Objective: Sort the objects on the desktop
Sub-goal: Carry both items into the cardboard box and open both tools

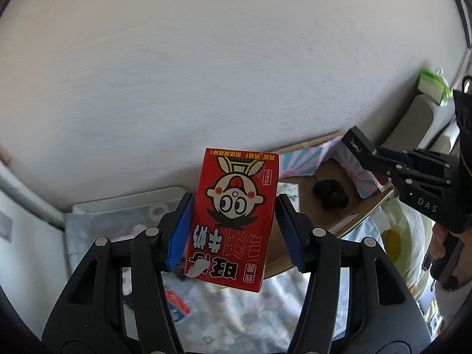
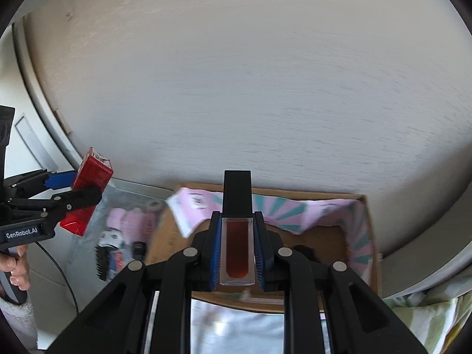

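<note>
Mounted just behind each tongs, angled steeply down along the fingers, close over the white tabletop (image 1: 206,67). Shared: cardboard box (image 2: 372,236) ahead of both, each other's tongs.

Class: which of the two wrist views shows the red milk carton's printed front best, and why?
The left wrist view: the red milk carton faces the lens upside down between the left gripper pads. The right wrist view shows only its side and end, partly hidden by a finger.
</note>
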The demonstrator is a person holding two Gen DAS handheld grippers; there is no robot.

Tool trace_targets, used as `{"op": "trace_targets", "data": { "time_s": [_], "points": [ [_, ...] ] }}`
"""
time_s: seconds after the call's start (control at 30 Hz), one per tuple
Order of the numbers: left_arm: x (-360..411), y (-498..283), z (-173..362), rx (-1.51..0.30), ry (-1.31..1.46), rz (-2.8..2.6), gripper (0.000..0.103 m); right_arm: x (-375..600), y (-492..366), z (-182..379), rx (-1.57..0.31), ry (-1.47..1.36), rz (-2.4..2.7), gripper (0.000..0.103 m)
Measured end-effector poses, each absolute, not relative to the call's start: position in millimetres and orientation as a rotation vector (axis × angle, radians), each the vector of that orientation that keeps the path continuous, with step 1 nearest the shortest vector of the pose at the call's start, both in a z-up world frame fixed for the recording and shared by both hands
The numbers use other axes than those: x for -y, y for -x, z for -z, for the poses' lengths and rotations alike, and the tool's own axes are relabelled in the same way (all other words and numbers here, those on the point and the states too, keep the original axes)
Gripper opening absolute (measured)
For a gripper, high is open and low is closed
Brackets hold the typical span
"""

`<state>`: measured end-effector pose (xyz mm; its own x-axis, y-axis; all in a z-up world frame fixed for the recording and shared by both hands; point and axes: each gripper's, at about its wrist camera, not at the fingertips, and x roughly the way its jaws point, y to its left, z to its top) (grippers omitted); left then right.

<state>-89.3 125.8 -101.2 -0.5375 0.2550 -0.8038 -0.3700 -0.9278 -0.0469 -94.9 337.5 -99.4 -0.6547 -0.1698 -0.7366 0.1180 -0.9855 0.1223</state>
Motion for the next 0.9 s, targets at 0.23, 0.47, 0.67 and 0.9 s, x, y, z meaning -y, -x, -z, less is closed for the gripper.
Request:
{"op": "trace_targets", "data": {
  "time_s": [0.23,0.47,0.67,0.9],
  "points": [
    [-177.3,111.5,140.1,-0.236,1.338,-2.388,0.053,-368.2,103.2,118.8,0.068,-1.278,2.704,0.018],
    [-211.1,115.6,164.7,-0.3,1.388,-2.331,0.053,-389.2,111.2,148.2,0.087,-1.348,2.66,0.018],
    [-223.3,120.7,177.1,-0.323,1.426,-2.309,0.053,-394.6,116.6,162.8,0.11,-1.372,2.627,0.018],
    [-230.0,126.4,188.3,-0.324,1.463,-2.288,0.053,-394.9,121.3,179.4,0.145,-1.415,2.577,0.018]
  ]
}}
